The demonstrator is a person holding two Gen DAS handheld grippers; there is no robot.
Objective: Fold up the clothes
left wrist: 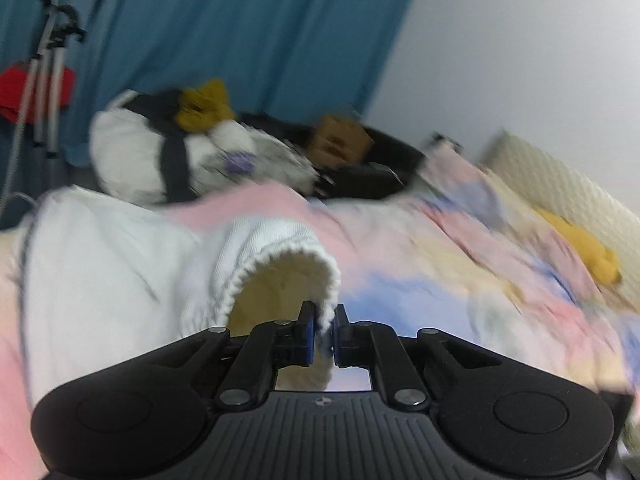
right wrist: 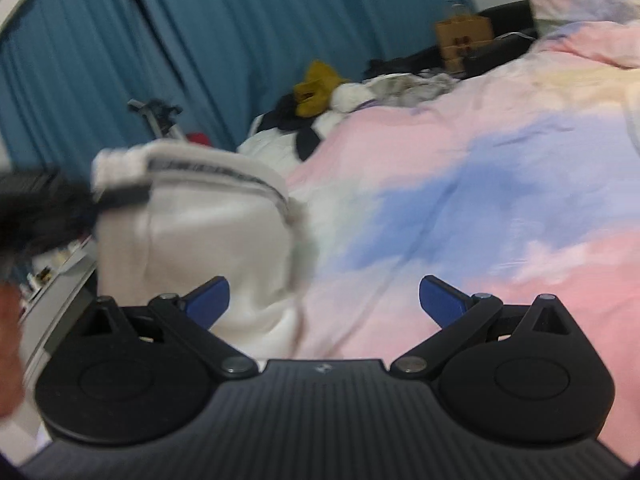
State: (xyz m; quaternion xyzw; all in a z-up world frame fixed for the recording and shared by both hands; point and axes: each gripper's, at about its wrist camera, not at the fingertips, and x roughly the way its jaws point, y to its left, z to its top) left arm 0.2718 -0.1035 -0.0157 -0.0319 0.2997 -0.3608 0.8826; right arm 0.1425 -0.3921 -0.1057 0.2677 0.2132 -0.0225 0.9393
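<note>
Left gripper: jaws pressed nearly together, pinching the ribbed cuff edge of the white garment. The cuff mouth gapes just ahead of the fingers, pale yellow lining showing inside. The rest of the garment trails away to the left of the jaws, over the near left part of the bed.

Right gripper: jaws spread wide, nothing between the pads. In the right wrist view the garment hangs bunched at the bed's left edge, its dark-trimmed hem uppermost; it lies to the left of this gripper's fingers, its lower folds close to the left blue pad. Touching or apart: cannot tell, the frame is blurred.

Key relation: the garment's long axis seems to run leftward from the pinched cuff. The left hand already has it; the right is close but empty, and would probably have to go left for a second hold before the garment can be spread.

Count:
- white garment in hand: one
- grippers: two
- mustard items: two, one on the clothes pile at the bed's far left corner, one by the right edge
- cardboard box: one
- tripod: one
</note>
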